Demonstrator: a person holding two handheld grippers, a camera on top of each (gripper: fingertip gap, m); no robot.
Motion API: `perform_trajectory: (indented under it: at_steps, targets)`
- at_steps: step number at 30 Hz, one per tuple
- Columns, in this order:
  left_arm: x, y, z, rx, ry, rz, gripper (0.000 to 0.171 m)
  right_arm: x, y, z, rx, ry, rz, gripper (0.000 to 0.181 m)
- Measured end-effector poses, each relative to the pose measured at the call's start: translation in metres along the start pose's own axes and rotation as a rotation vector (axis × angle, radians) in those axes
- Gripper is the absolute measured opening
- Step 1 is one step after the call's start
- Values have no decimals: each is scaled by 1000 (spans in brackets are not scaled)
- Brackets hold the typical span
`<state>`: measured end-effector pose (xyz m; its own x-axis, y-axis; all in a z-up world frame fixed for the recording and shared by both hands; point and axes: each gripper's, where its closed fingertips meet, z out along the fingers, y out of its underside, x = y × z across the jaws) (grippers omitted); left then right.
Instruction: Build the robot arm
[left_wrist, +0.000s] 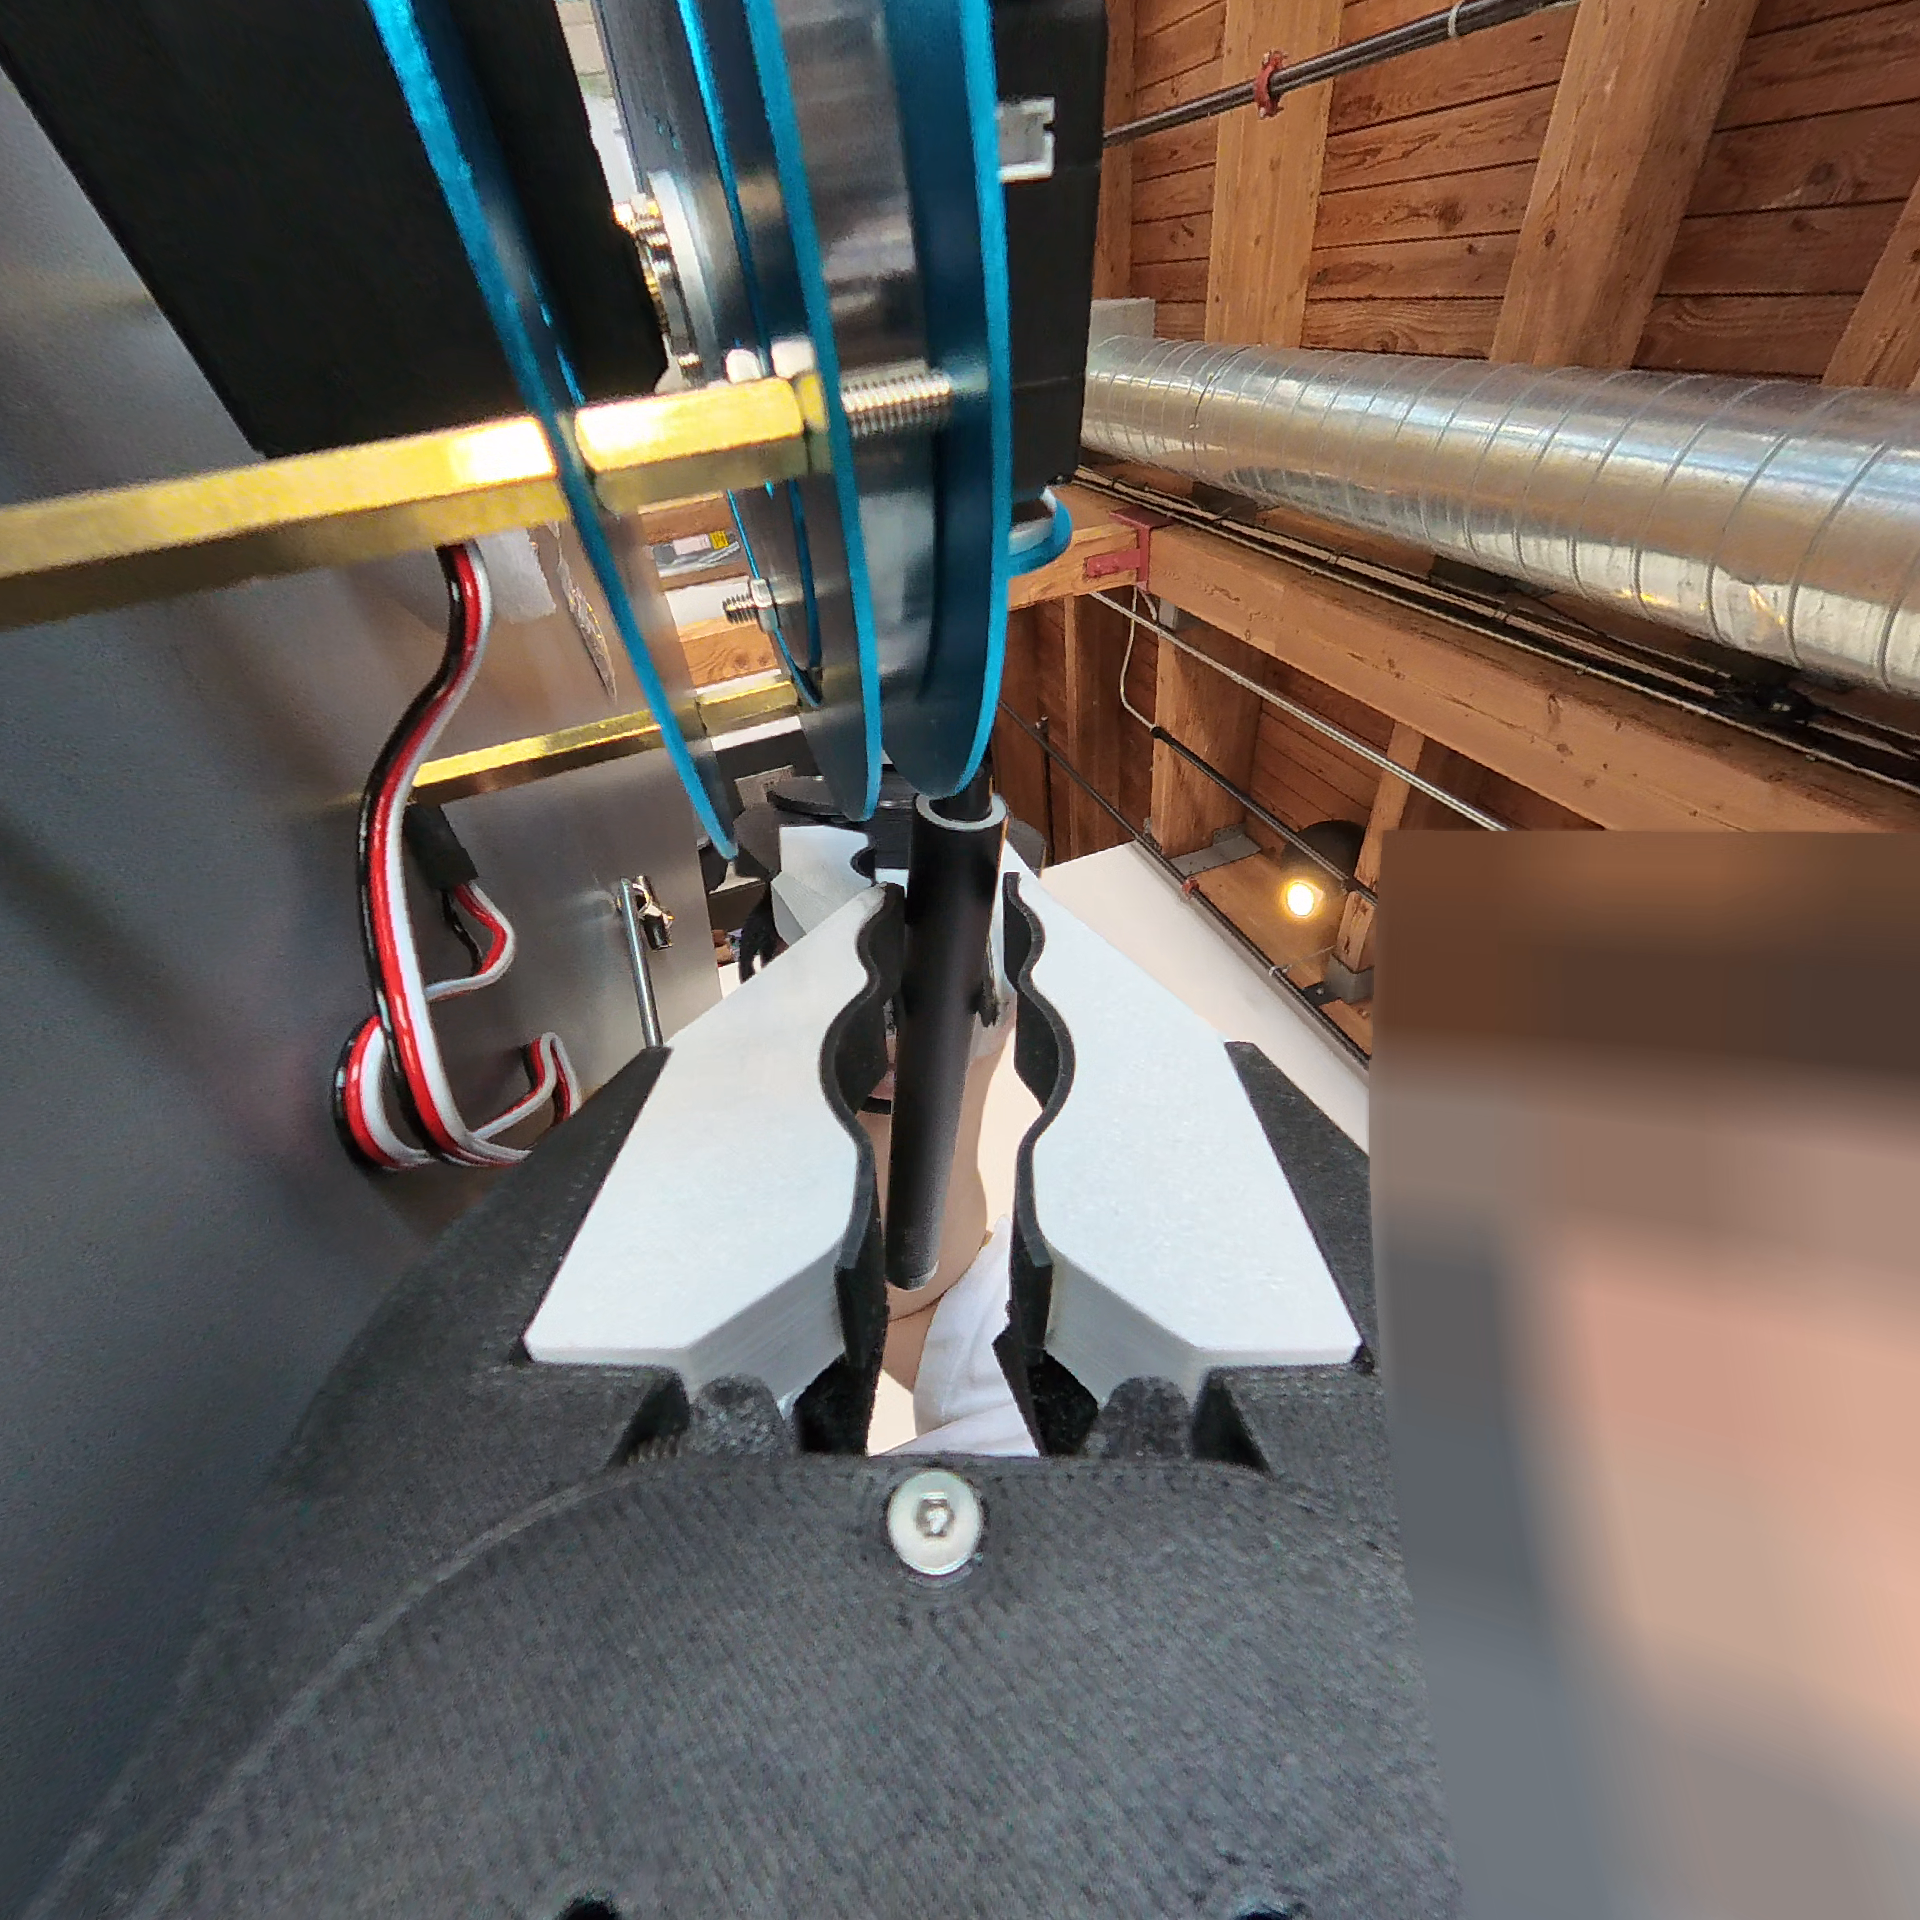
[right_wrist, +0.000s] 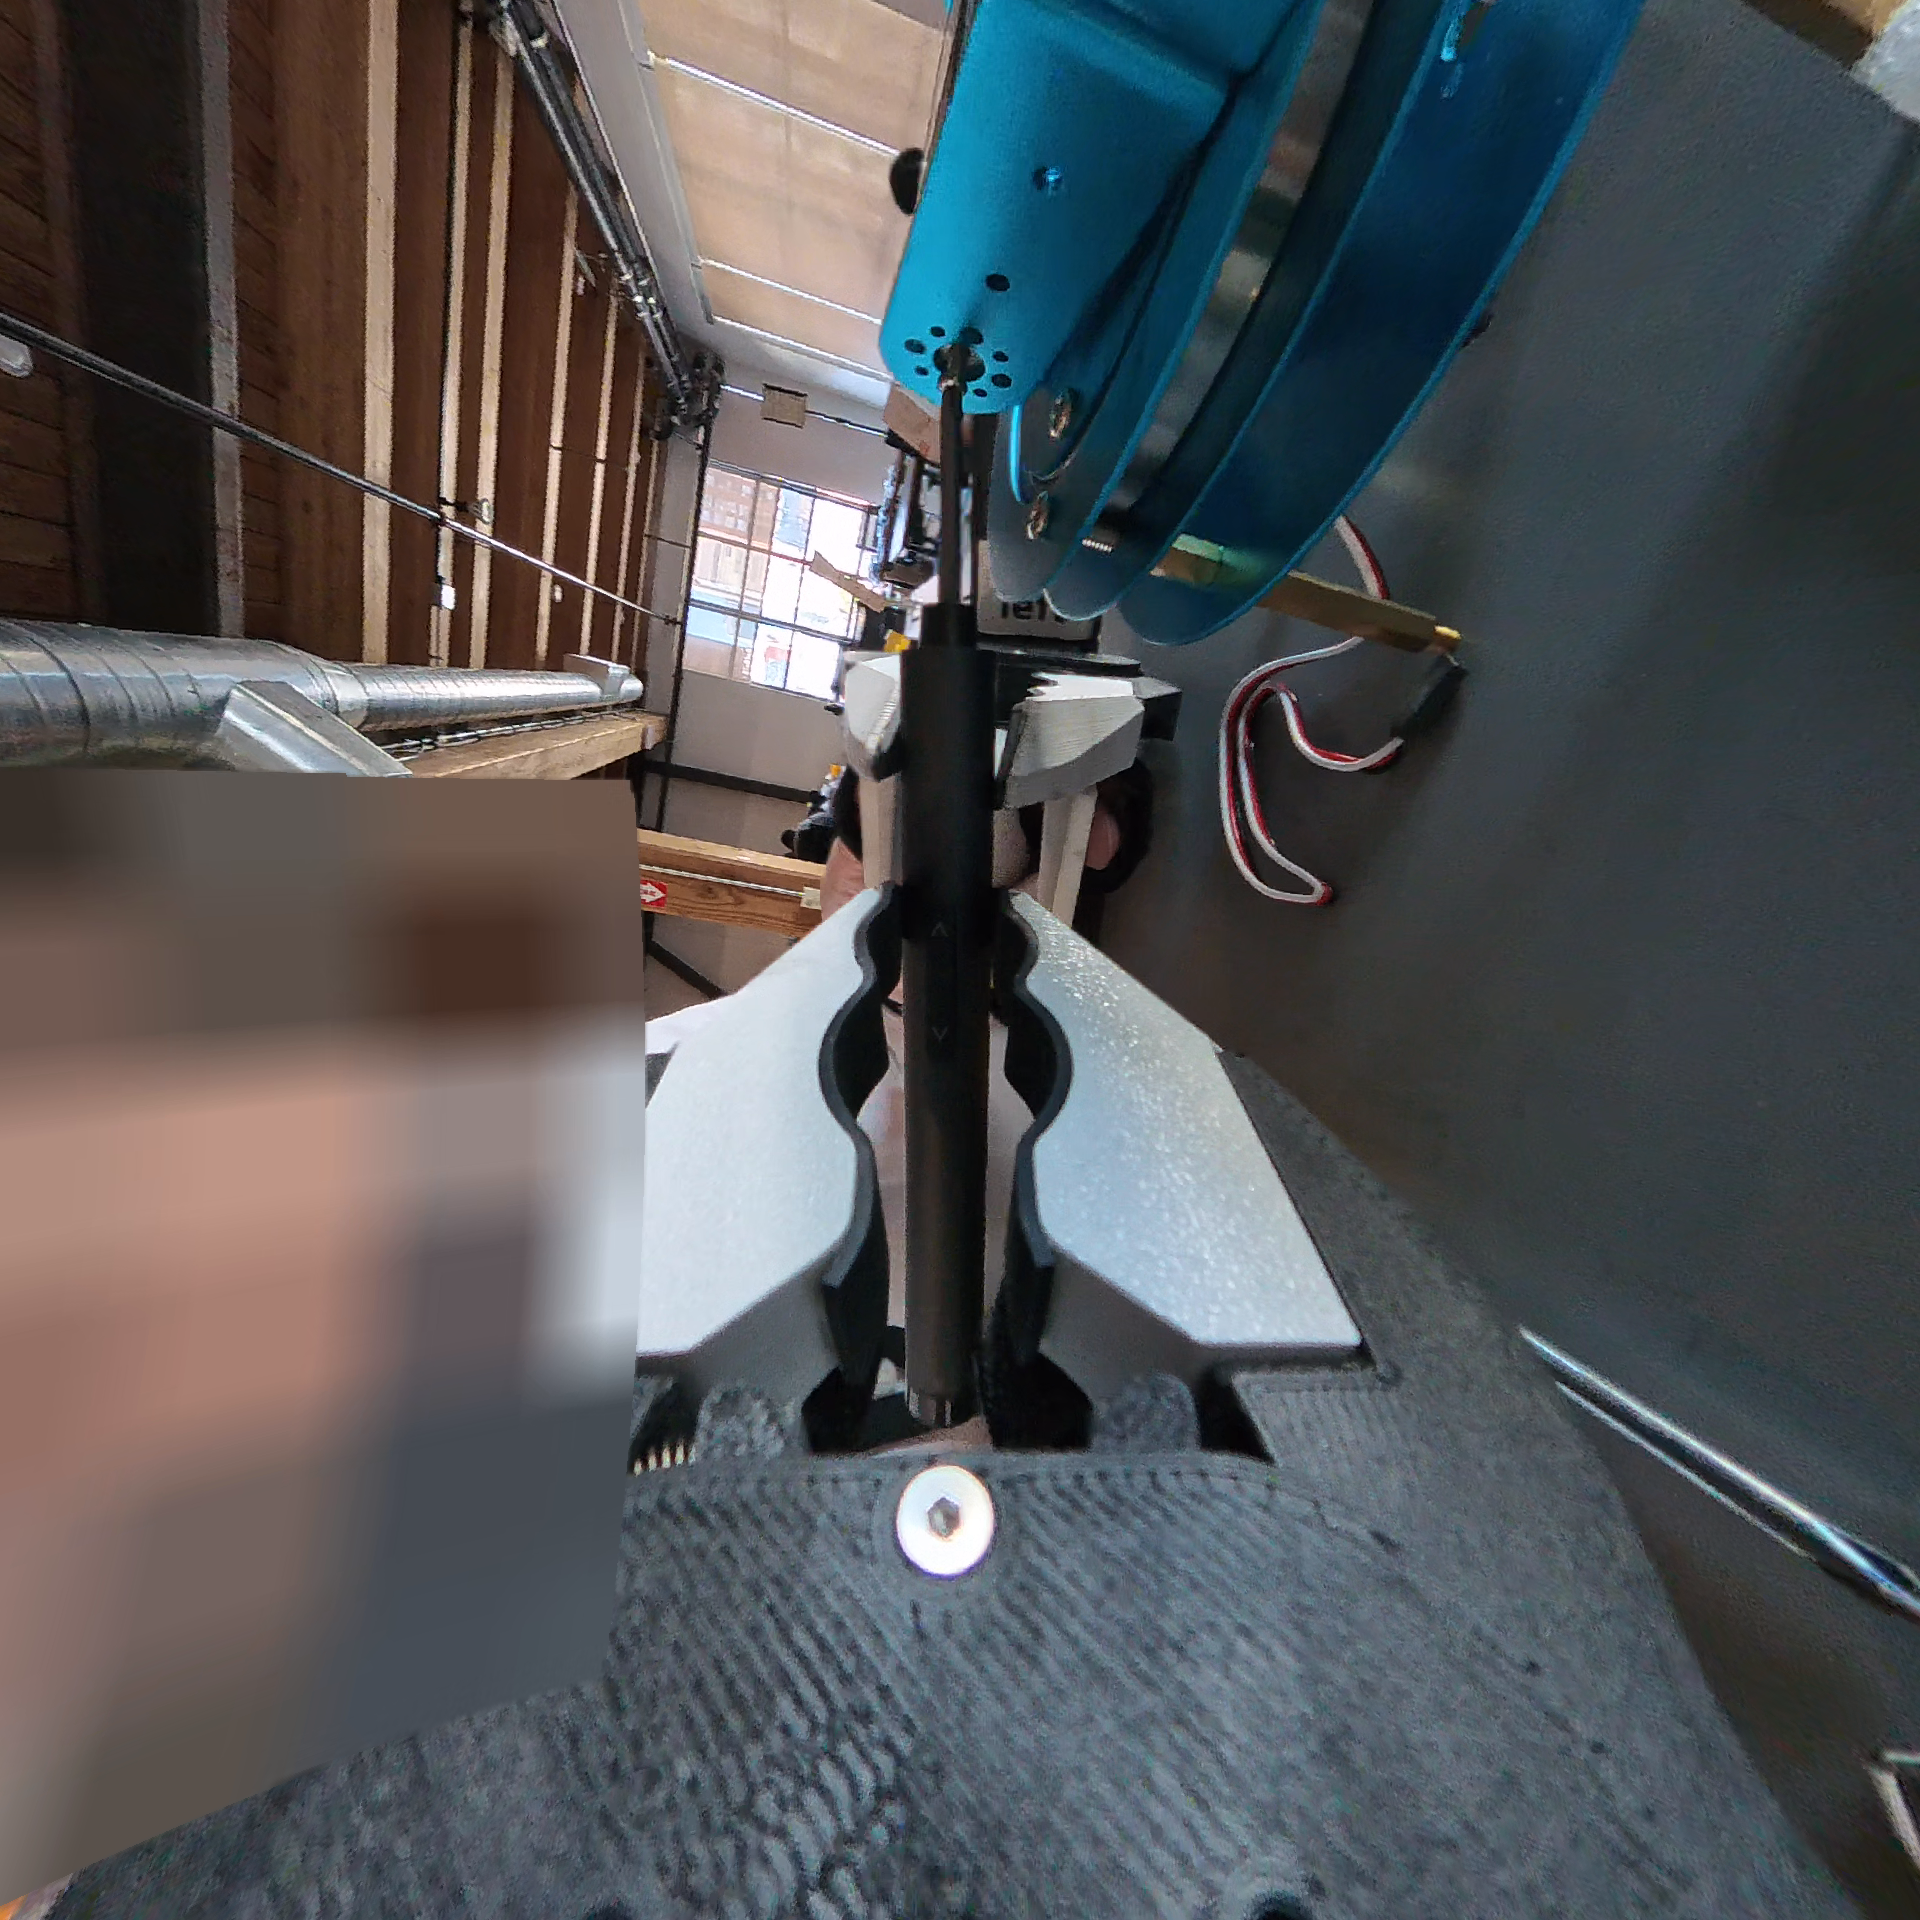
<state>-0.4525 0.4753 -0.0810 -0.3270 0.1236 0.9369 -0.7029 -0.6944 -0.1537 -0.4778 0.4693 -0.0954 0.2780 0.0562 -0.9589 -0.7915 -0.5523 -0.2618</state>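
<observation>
Right hand-held gripper (right_wrist: 940, 925) is grasping a slim black electric screwdriver (right_wrist: 942, 1039) that is lying lengthwise along the channel between its two white fingers (right_wrist: 1153, 1143), the wavy black pads pressing on the barrel from either side. Beyond the fingertips, the screwdriver's thin bit (right_wrist: 954, 468) is reaching up to a screw hole in a blue metal bracket (right_wrist: 1039, 197), its tip touching the ring of small holes there. Just beside the bracket, stacked blue discs (right_wrist: 1299, 364) with a brass standoff (right_wrist: 1340, 603) are standing out from a dark grey panel (right_wrist: 1662, 831), where red, white and black wires (right_wrist: 1288, 727) are looping. Farther ahead along the same barrel, the left hand-held gripper (right_wrist: 940, 727) is showing, its white fingers either side of the tool.

In the left wrist view, the left hand-held gripper (left_wrist: 940, 904) is sitting with its jaws a little apart around the black barrel (left_wrist: 935, 1039); whether the pads are actually clamping it I cannot tell. Past its fingertips, the blue discs (left_wrist: 935, 468) are rising edge-on, crossed by brass standoffs (left_wrist: 416, 488), with a wire bundle (left_wrist: 416, 935) hanging to the left against the grey panel (left_wrist: 156, 935). Far behind, a silver ventilation duct (left_wrist: 1507, 478) is running below wooden ceiling beams (left_wrist: 1558, 156).
</observation>
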Motion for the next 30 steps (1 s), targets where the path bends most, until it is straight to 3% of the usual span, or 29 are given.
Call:
perform_trajectory:
  at_steps: [12, 18, 25, 30]
  targets:
    - [2, 6, 4, 8, 12, -19, 22, -3, -1, -2, 25, -138, 87, 15]
    - [-1, 4, 6, 29, -9, -8, 15, -4, -2, -2, 40, -182, 111, 15]
    - [-3, 1, 8, 69, -24, -31, 16, -7, -4, -7, 83, -144, 15, 22]
    - [-3, 0, 4, 84, -35, -31, 15, -7, 4, -19, 116, 0, -129, 32]
